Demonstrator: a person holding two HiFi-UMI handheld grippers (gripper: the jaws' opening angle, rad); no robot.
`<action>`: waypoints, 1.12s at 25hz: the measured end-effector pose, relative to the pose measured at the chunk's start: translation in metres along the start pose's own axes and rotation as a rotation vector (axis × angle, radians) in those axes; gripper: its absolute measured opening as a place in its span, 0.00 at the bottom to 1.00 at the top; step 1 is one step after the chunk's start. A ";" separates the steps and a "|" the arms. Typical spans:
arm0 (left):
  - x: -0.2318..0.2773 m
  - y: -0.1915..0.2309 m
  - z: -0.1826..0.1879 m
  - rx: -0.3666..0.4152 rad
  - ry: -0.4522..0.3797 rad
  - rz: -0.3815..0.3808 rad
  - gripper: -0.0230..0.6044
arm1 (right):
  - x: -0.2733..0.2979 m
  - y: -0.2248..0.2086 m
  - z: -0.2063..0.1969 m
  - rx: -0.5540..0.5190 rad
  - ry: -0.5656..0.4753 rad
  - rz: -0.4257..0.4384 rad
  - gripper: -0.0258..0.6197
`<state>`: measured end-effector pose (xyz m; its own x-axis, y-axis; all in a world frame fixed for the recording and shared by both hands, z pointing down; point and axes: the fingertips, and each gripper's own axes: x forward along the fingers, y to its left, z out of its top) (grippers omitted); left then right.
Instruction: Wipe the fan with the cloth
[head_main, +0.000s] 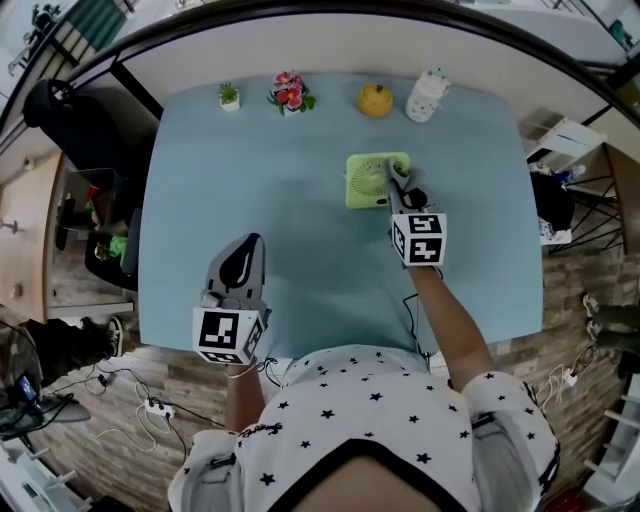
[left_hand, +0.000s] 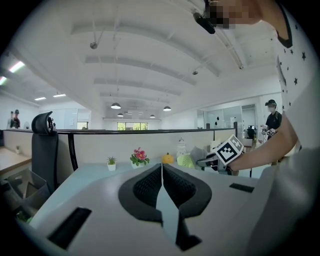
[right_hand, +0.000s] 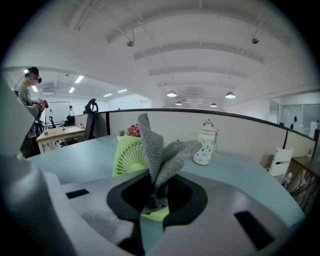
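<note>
Fan (head_main: 371, 182) wiping seems barely started: right gripper (head_main: 399, 180) jaws clamp the cloth (right_hand: 161, 152) at the fan's edge; left gripper (left_hand: 161, 174), closed and empty, hangs well away.

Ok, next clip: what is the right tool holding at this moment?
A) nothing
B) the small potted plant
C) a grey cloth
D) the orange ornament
C: in the right gripper view, the right tool has its jaws closed on a grey cloth that sticks up between them, just in front of the green fan.
</note>
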<state>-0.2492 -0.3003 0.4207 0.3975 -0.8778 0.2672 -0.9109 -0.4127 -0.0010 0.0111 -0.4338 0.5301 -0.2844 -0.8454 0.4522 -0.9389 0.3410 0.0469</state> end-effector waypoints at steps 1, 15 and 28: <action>0.000 0.000 0.000 0.000 0.000 0.001 0.09 | -0.002 -0.007 -0.003 0.011 0.005 -0.014 0.12; -0.002 0.000 0.002 0.001 -0.005 0.004 0.09 | -0.008 -0.030 -0.013 0.103 0.014 -0.067 0.12; -0.007 0.004 0.001 -0.002 0.000 0.013 0.09 | 0.001 0.068 0.007 -0.069 -0.028 0.157 0.12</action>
<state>-0.2558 -0.2966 0.4182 0.3852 -0.8834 0.2669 -0.9163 -0.4004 -0.0028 -0.0545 -0.4142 0.5280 -0.4325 -0.7906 0.4336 -0.8674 0.4961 0.0394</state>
